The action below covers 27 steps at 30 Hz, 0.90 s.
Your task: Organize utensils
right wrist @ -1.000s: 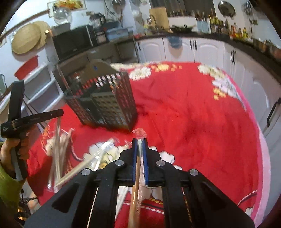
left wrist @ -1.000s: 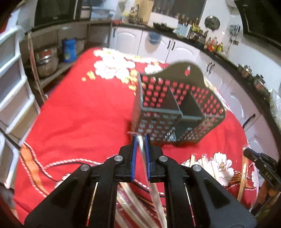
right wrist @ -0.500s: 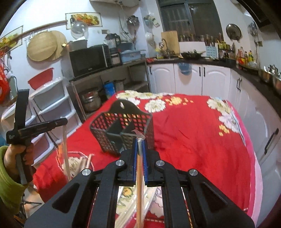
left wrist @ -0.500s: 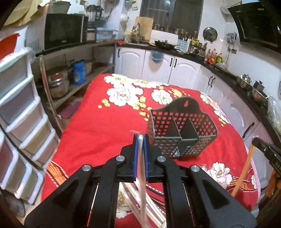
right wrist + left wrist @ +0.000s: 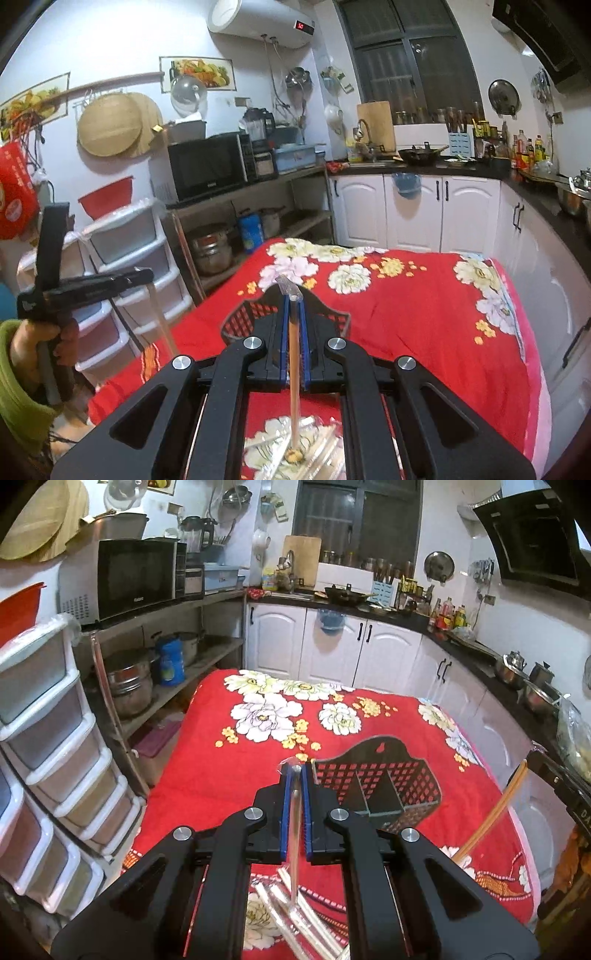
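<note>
My left gripper (image 5: 294,771) is shut on a pale stick in a clear wrapper (image 5: 294,853), which hangs down between the fingers above a pile of wrapped utensils (image 5: 306,919). The dark grey perforated caddy (image 5: 376,779), with divided compartments, stands just right of and beyond its tips. My right gripper (image 5: 293,299) is shut on a brown wooden chopstick in a clear wrapper (image 5: 293,369), and the caddy (image 5: 236,317) shows partly behind its fingers. In the right wrist view, a hand in a green sleeve holds the left gripper (image 5: 144,275) raised at the left.
A red floral cloth (image 5: 221,768) covers the table. A tower of plastic drawers (image 5: 44,757) stands at its left, with a shelf of pots (image 5: 133,686) behind. White cabinets (image 5: 332,653) line the back and right. More wrapped utensils (image 5: 295,446) lie under the right gripper.
Both grippers have risen with their sticks lifted off the table. The caddy now looks smaller and lower in both views, and more of the kitchen shows.
</note>
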Available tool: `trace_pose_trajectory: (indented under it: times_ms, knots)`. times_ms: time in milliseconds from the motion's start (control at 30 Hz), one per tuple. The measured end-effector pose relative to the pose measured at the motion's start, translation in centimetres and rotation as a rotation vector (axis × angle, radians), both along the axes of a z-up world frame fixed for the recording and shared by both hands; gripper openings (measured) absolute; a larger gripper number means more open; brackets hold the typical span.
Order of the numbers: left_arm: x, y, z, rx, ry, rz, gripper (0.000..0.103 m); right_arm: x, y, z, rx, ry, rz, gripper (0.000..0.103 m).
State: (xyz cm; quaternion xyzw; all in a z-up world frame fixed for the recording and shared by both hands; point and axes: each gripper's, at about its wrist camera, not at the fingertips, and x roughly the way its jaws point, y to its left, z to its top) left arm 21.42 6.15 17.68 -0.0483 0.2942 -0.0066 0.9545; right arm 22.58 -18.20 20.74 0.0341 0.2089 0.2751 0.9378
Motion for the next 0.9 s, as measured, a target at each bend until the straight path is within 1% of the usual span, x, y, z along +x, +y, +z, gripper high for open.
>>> trace_pose_trajectory:
  times_ms: [233, 400, 500, 700, 800, 900]
  knots:
    - [2.9, -1.7, -0.1, -0.028, -0.006, -0.027, 0.001, 1.7, 1.1, 2.5, 0.013, -0.038, 0.040, 0.006]
    - [3.9, -3.1, 1.6, -0.029, -0.044, -0.061, 0.001, 2.7, 1.1, 4.7, 0.028, -0.083, 0.053, 0.006]
    - [3.9, -3.7, 3.1, -0.041, -0.082, -0.089, 0.001, 3.4, 1.0, 5.6, 0.034, -0.109, 0.054, 0.006]
    - [4.1, -4.1, 5.8, -0.060, -0.169, -0.106, 0.001, 5.3, 0.9, 5.9, 0.034, -0.128, 0.034, 0.006]
    - [4.8, -4.1, 6.2, -0.060, -0.182, -0.106, 0.001, 6.5, 0.9, 5.7, 0.036, -0.121, 0.026, 0.006]
    - [6.0, -3.7, 5.9, -0.077, -0.179, -0.098, 0.001, 7.4, 1.0, 5.2, 0.029, -0.119, 0.017, 0.006]
